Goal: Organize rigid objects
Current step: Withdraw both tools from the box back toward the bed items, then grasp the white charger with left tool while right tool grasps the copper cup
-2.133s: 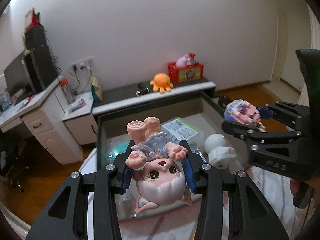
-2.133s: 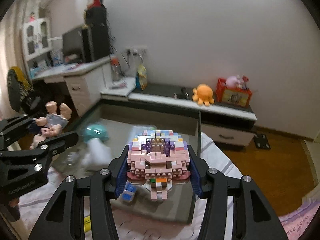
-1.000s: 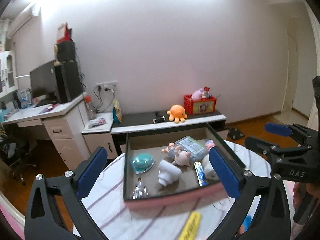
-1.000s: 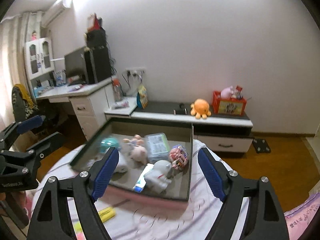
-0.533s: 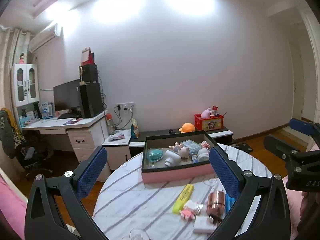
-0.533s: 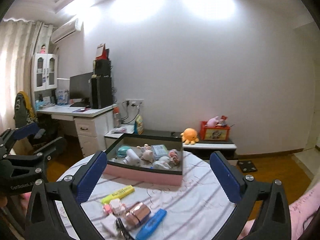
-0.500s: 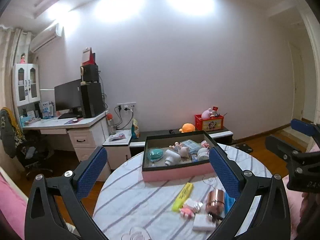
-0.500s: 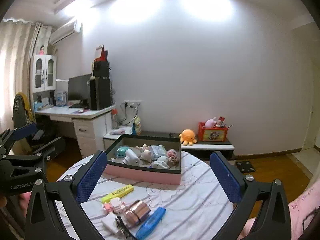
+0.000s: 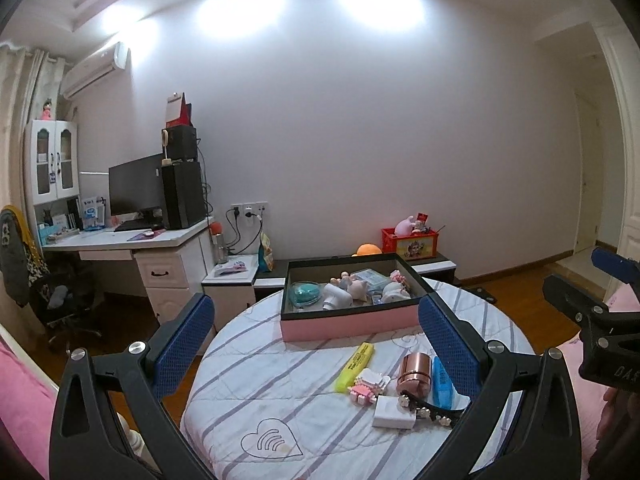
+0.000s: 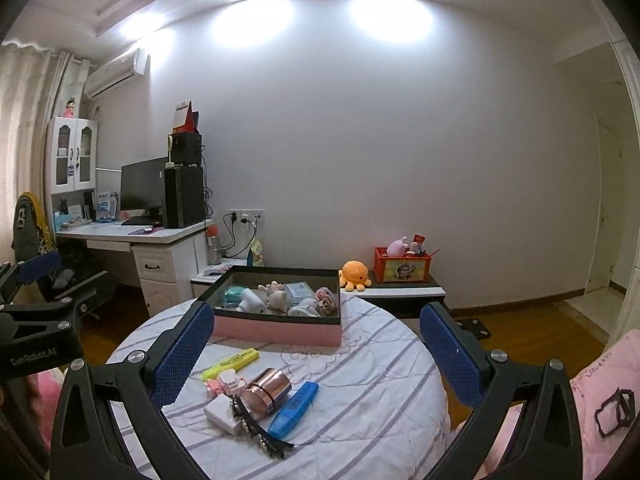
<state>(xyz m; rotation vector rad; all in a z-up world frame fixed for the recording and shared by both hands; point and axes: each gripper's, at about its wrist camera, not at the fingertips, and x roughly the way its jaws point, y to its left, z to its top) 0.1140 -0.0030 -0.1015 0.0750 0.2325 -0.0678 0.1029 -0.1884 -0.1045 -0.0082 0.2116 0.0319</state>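
A pink box (image 9: 347,324) (image 10: 276,330) with a dark inside stands at the far side of the round table (image 9: 280,392) (image 10: 372,376) and holds several toys. Nearer lie a yellow highlighter (image 9: 355,366) (image 10: 230,363), a copper cylinder (image 9: 414,373) (image 10: 267,395), a blue case (image 9: 443,380) (image 10: 294,408), a white block (image 9: 394,417) (image 10: 224,416), a small pink brick toy (image 9: 366,387) (image 10: 222,383) and a black hair clip (image 9: 430,412) (image 10: 256,428). My left gripper (image 9: 316,344) is open and empty, back from the table. My right gripper (image 10: 316,352) is open and empty too.
A white desk (image 9: 120,240) with a monitor stands at the left wall, with a low cabinet (image 10: 400,292) behind the table carrying an orange plush (image 10: 354,274) and a red crate (image 10: 402,268). Pink bedding (image 10: 600,392) lies at the right. A black chair (image 9: 56,304) stands left.
Both grippers have pulled back from the box, so the whole table and the loose items near its front edge have come into view. Both stay open and empty.
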